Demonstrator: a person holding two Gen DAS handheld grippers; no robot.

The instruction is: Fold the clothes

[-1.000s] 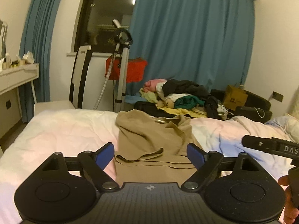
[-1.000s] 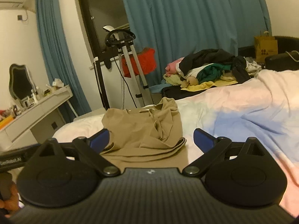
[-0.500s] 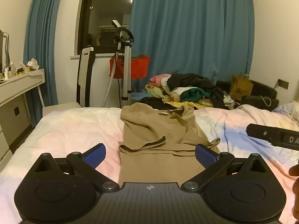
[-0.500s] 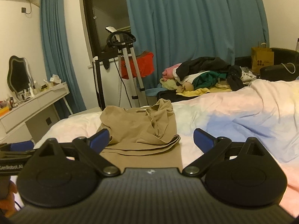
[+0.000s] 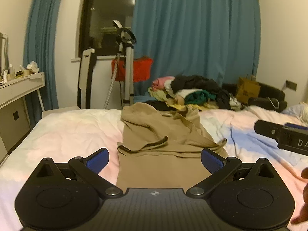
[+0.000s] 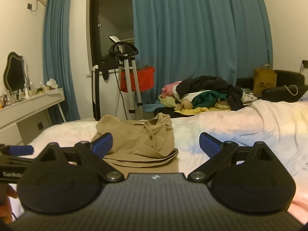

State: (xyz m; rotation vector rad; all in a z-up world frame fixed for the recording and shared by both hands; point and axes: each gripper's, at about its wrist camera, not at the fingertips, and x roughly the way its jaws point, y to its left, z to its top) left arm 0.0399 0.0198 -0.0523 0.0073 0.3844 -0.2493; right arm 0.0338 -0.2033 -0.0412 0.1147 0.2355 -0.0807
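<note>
Grippers first: left gripper (image 5: 155, 160) spread wide, empty; right gripper (image 6: 156, 144) spread wide, empty. Tan garment (image 5: 165, 140) flat on bed (image 5: 73, 132) ahead, upper half folded over, rumpled. Beyond: clothes pile (image 5: 194, 94), blue curtain (image 5: 196, 34).

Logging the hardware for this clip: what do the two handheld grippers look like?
Both match: the left gripper and right gripper have matte black ribbed bodies, two round side discs, black linkage arms with silver pivots and blue finger pads. White lettering marks each side. No cables or sleeves show.
</note>
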